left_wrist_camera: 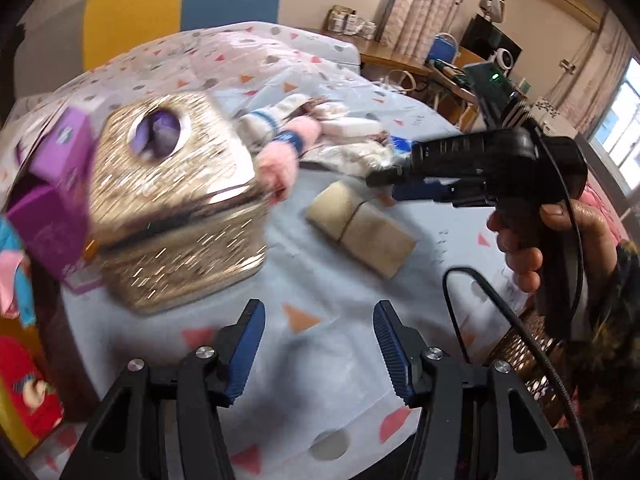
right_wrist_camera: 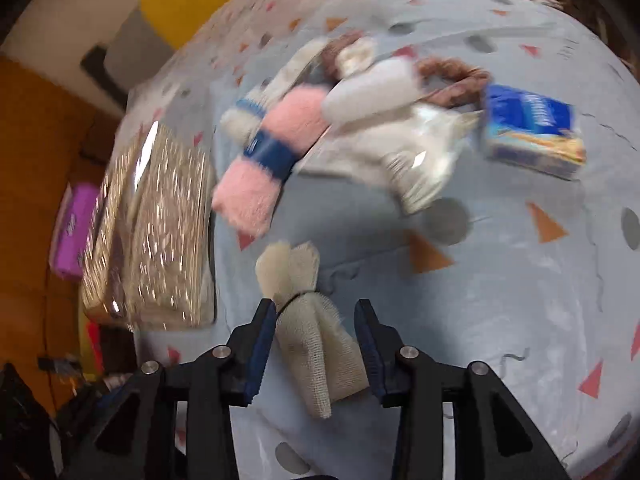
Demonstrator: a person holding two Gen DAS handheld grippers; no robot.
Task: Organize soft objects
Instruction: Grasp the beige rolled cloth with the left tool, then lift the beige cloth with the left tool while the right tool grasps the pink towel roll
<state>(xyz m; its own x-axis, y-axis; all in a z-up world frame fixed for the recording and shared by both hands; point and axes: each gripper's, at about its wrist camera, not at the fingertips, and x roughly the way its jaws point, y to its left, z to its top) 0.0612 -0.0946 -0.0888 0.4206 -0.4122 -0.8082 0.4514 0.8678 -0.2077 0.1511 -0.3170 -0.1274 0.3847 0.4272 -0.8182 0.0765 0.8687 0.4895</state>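
Note:
A beige folded cloth tied with a black band [right_wrist_camera: 308, 320] lies on the patterned table cover between the open fingers of my right gripper [right_wrist_camera: 316, 344]; it also shows in the left wrist view [left_wrist_camera: 362, 228]. The right gripper [left_wrist_camera: 390, 184] hovers over it there. A pink fluffy sock with a blue band [right_wrist_camera: 272, 152] [left_wrist_camera: 280, 160], white fluffy socks [right_wrist_camera: 368, 88] and a clear plastic packet [right_wrist_camera: 416, 156] lie in a pile behind it. A glittery gold box with an oval hole [left_wrist_camera: 172, 200] [right_wrist_camera: 160, 232] stands on the left. My left gripper [left_wrist_camera: 318, 348] is open and empty above the cover.
A purple box [left_wrist_camera: 56, 184] [right_wrist_camera: 76, 232] sits left of the gold box. A blue packet [right_wrist_camera: 532, 128] lies at the right of the pile. A red and yellow box [left_wrist_camera: 24, 392] is at the table's left edge. Desks and chairs stand behind.

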